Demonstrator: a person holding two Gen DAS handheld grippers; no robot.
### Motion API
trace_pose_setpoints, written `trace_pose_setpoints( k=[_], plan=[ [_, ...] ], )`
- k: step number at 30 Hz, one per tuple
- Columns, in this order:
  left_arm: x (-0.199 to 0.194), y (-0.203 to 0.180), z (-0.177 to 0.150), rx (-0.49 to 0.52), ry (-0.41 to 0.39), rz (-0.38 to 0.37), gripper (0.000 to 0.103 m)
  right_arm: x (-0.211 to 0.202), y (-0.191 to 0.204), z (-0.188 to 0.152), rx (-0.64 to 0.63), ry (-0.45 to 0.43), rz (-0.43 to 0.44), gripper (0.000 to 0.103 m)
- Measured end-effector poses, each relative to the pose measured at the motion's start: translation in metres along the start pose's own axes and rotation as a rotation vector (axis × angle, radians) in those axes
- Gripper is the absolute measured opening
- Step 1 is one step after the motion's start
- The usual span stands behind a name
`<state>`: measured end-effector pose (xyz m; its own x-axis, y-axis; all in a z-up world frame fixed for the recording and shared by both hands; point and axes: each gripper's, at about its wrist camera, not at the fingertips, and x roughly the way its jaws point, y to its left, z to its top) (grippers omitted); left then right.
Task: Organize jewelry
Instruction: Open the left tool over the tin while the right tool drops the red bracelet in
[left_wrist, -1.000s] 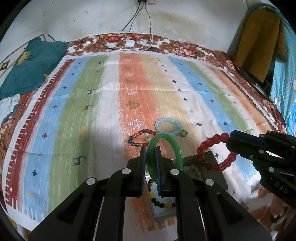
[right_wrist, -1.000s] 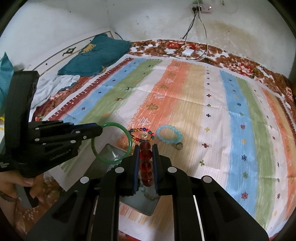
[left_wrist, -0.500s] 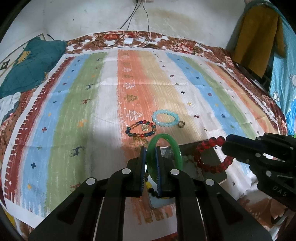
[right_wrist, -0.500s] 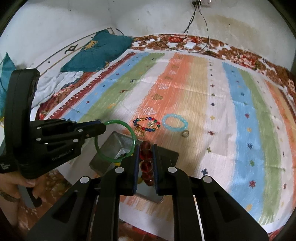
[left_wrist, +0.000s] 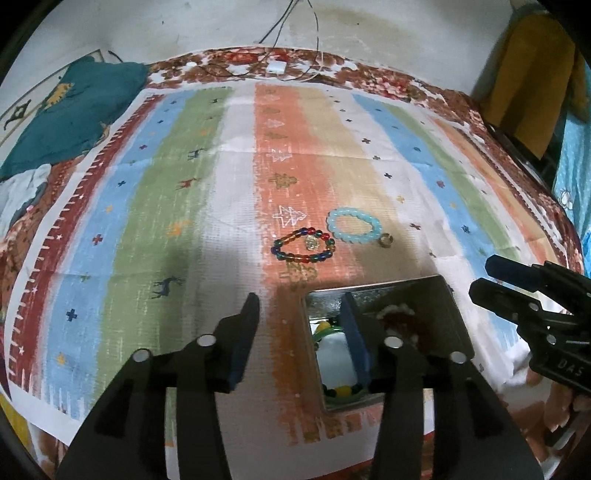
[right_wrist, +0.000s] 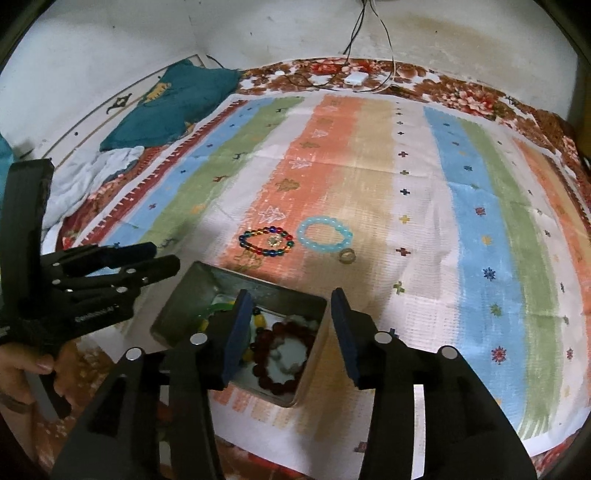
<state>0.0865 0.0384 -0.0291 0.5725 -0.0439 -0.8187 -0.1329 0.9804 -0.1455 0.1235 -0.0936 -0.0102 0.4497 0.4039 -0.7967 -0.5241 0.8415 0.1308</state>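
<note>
A metal tin (left_wrist: 436, 295) (right_wrist: 192, 291) stands on the striped cloth near its front edge. In it lie a red bead bracelet (right_wrist: 284, 354) (left_wrist: 402, 325), a green bangle (right_wrist: 216, 308) and other beads. My left gripper (left_wrist: 301, 314) is open and empty, one finger over the tin; it also shows in the right wrist view (right_wrist: 162, 256). My right gripper (right_wrist: 290, 304) is open and empty above the tin; it also shows in the left wrist view (left_wrist: 487, 277). A multicoloured bead bracelet (left_wrist: 303, 245) (right_wrist: 266, 242), a light blue bracelet (left_wrist: 352, 225) (right_wrist: 325, 234) and a small ring (left_wrist: 385, 240) (right_wrist: 347, 255) lie beyond the tin.
The striped cloth (left_wrist: 184, 221) covers a floral bedspread. A teal pillow (left_wrist: 74, 110) and white cloth lie at the far left. A white charger with cables (left_wrist: 277, 66) lies by the wall. Yellow clothing (left_wrist: 532, 81) hangs at the right.
Both grippers have opened. The green bangle has dropped from the left one and the red bracelet from the right one into the tin.
</note>
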Motion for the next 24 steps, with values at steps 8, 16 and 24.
trace_pose_setpoints(
  k=[8, 16, 24],
  plan=[
    [0.01, 0.009, 0.004, -0.024, 0.02, 0.012, 0.068, 0.012, -0.008, 0.005, -0.011, 0.018, -0.044, 0.057],
    [0.021, 0.019, 0.011, -0.065, 0.039, 0.024, 0.092, 0.028, -0.017, 0.013, -0.013, 0.05, -0.056, 0.07],
    [0.027, 0.03, 0.016, -0.119, 0.038, 0.042, 0.097, 0.037, -0.022, 0.019, -0.015, 0.069, -0.069, 0.078]
  ],
)
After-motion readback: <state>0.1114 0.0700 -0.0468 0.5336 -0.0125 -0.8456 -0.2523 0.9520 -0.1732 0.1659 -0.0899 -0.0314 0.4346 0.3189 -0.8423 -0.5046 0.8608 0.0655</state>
